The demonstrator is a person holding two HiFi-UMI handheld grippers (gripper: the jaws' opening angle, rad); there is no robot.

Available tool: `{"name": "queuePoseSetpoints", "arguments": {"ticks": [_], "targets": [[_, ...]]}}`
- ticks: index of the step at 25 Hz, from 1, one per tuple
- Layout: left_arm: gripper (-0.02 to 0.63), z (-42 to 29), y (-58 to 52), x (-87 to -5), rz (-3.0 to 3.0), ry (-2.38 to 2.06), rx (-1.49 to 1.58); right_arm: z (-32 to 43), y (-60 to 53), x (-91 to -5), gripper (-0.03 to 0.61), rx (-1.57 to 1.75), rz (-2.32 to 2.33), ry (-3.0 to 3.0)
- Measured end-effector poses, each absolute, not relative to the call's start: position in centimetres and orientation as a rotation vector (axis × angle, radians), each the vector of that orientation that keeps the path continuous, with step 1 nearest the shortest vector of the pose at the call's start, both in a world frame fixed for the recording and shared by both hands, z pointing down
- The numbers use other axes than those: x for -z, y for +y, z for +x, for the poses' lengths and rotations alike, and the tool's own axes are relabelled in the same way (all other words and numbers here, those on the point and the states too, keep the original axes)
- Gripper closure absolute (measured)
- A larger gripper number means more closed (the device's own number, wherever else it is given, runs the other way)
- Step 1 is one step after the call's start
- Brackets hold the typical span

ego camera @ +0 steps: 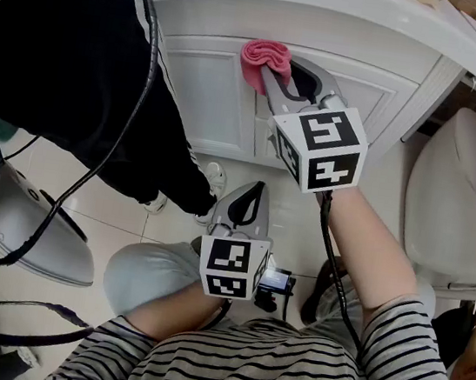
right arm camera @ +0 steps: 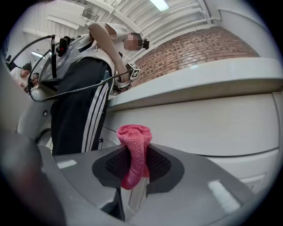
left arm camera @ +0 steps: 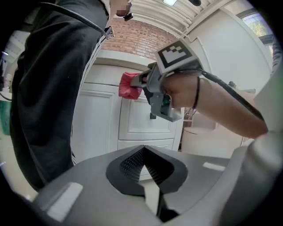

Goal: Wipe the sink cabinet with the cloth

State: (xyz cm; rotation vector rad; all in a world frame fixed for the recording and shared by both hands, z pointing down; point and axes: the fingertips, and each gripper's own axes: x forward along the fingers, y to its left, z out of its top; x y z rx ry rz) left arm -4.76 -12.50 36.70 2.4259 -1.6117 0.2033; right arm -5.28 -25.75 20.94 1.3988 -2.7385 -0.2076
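Note:
A bunched pink cloth [ego camera: 265,62] is pinched in my right gripper [ego camera: 275,83], which is shut on it and holds it at the top of the white sink cabinet's door [ego camera: 212,93]. In the right gripper view the cloth [right arm camera: 134,152] sticks up between the jaws, close to the cabinet's upper panel [right arm camera: 208,126]. My left gripper [ego camera: 249,202] hangs lower, over the floor in front of the cabinet, shut and empty. From the left gripper view I see the jaws [left arm camera: 142,170] closed, and beyond them the right gripper [left arm camera: 154,86] with the cloth [left arm camera: 129,85] against the cabinet [left arm camera: 141,119].
A person in black trousers [ego camera: 72,56] stands close at the left of the cabinet, with a cable [ego camera: 142,57] hanging down. A white toilet [ego camera: 461,198] stands at the right. The white countertop [ego camera: 335,1] overhangs the cabinet. Grey gear [ego camera: 31,226] lies on the tiled floor at left.

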Motion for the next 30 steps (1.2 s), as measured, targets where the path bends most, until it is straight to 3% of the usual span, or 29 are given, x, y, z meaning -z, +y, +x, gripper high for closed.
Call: {"name": "queuePoseSetpoints", "arguments": {"ticks": [8, 22, 25, 30], "targets": [[0.620, -5.1, -12.6, -37.1, 2.401, -1.597, -0.217, -3.1, -27.5, -20.7, 0.479, 0.212, 1.491, -2.671], [0.620, -2.3, -11.9, -39.0, 2.457, -1.560, -0.333, 22.1, -23.9, -22.2, 0.480, 0.068, 2.113, -2.252], [0.620, -1.1, -11.2, -39.6, 2.486, -1.520, -0.361, 20.2, -22.8, -21.9, 0.485, 0.068, 2.085, -2.326], [0.620, -1.2, -11.5, -38.6, 2.512, -1.543, -0.321, 6.8, -24.0, -22.8, 0.485, 0.102, 1.703, -2.656]]}}
